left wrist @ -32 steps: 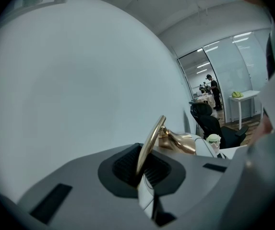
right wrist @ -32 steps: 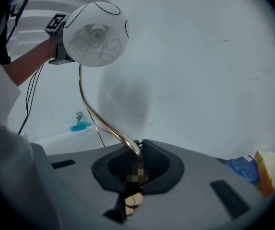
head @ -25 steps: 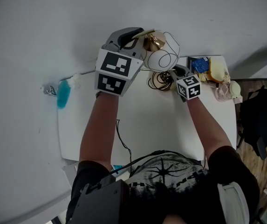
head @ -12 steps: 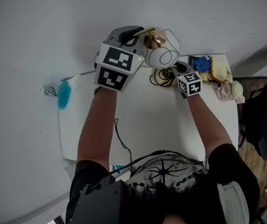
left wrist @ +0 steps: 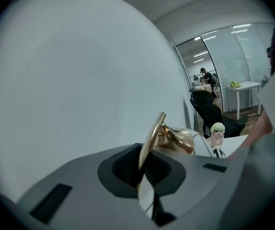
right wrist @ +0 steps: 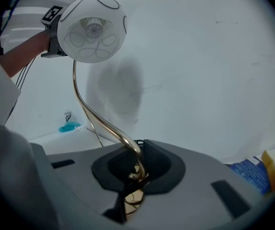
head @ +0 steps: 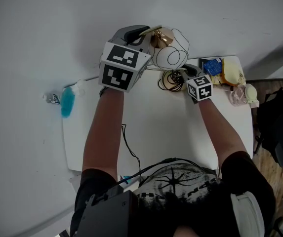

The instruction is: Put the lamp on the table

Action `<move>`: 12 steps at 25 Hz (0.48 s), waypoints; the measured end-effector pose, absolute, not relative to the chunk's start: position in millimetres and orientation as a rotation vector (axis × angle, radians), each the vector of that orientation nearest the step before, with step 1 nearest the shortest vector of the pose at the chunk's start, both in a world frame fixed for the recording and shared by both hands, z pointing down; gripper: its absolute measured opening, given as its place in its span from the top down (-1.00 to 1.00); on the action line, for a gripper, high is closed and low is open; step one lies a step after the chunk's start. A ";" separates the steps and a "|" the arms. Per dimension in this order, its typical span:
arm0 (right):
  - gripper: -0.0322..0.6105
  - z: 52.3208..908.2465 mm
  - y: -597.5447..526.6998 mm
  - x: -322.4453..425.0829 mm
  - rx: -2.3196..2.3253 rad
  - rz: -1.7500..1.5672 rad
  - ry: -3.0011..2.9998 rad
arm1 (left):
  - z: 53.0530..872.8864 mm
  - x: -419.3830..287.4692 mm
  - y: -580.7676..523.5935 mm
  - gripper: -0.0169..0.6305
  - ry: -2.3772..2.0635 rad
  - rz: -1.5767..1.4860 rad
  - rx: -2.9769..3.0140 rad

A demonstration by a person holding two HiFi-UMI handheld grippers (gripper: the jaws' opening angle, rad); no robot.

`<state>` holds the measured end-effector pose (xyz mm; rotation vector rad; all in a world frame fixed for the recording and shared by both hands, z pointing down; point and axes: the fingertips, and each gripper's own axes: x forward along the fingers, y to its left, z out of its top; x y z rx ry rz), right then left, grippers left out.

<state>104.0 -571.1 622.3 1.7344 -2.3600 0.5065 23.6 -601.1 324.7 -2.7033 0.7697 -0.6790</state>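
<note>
Brass lamp (head: 161,37): my left claw (left wrist: 144,164) is clamped on its flat gold plate (left wrist: 151,138), right claw (right wrist: 135,164) clenched round the stem (right wrist: 86,108). White shade (right wrist: 93,30) hangs above the right claw.

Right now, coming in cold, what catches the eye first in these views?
The lamp, its white globe shade up near the far edge of the white table, dominates: the right hand-held gripper is shut on its curved gold stem, the left hand-held gripper on a flat gold piece of it. After that, the far right table corner holds a blue packet and yellow items.
</note>
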 end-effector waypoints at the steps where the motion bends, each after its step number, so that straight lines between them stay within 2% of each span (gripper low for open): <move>1: 0.81 623.1 -570.8 104.2 1.735 0.514 -2.352 | 325.0 24.0 -601.2 0.90 0.770 -0.680 -2.703; 3: 0.79 625.0 -570.3 103.5 1.726 0.525 -2.333 | 325.5 24.6 -601.4 0.90 0.770 -0.681 -2.702; 5: 0.41 625.3 -569.8 100.3 1.703 0.522 -2.317 | 326.3 24.0 -601.6 0.90 0.770 -0.688 -2.700; 6: 0.35 624.3 -569.4 98.3 1.693 0.516 -2.312 | 325.7 24.0 -601.3 0.90 0.769 -0.687 -2.698; 12: 0.26 618.3 -561.1 97.6 1.678 0.496 -2.302 | 323.8 25.3 -600.5 0.90 0.762 -0.683 -2.694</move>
